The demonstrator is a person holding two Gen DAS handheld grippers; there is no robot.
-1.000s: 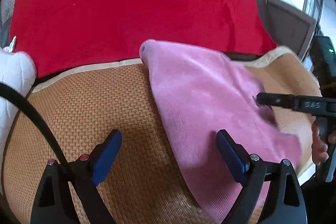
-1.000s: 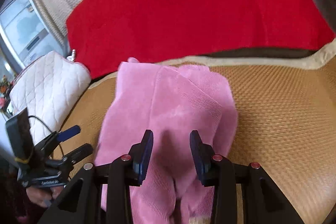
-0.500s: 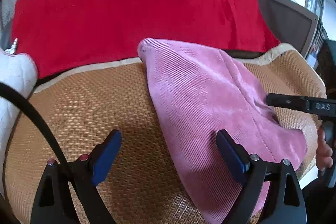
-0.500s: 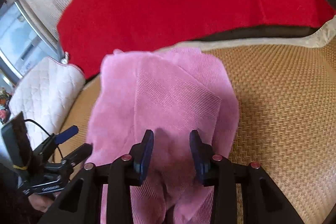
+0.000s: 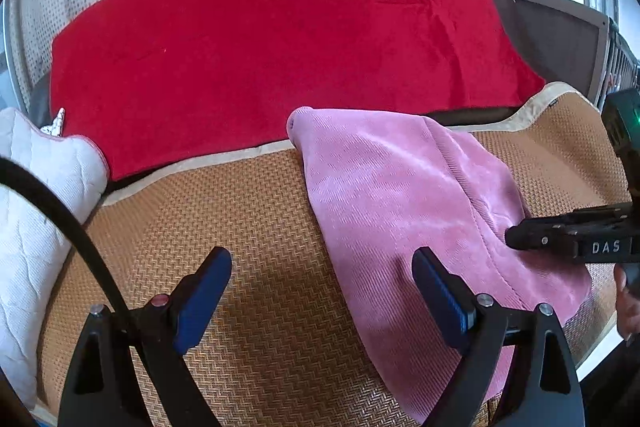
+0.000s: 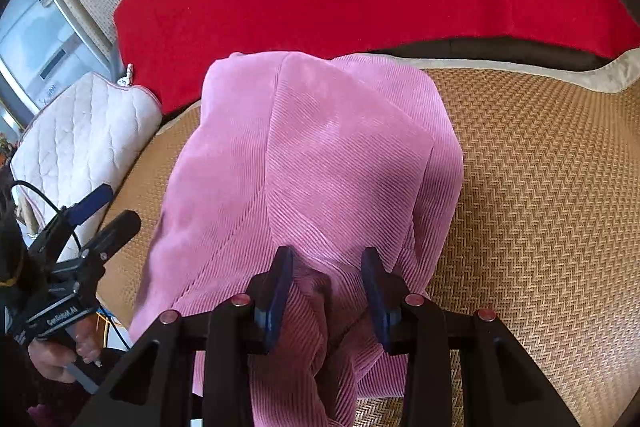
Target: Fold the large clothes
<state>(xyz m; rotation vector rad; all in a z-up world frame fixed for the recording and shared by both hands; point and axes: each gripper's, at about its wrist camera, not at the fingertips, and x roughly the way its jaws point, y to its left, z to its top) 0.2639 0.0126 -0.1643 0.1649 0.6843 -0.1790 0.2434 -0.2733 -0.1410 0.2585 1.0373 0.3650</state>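
Pink garment [image 6: 312, 163] is bunched between the half-closed right gripper [image 6: 326, 279] jaws (apparently clamped); left gripper [image 5: 322, 291], jaws wide apart, should flatten creases.

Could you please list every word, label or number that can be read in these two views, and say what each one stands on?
"DAS": white letters on the black body of the right tool, seen from the left wrist; the word may run on past the edge.
White lettering on the body of the left tool, seen from the right wrist: too blurred to read.
Pink garment, red blanket, woven mat: no text.
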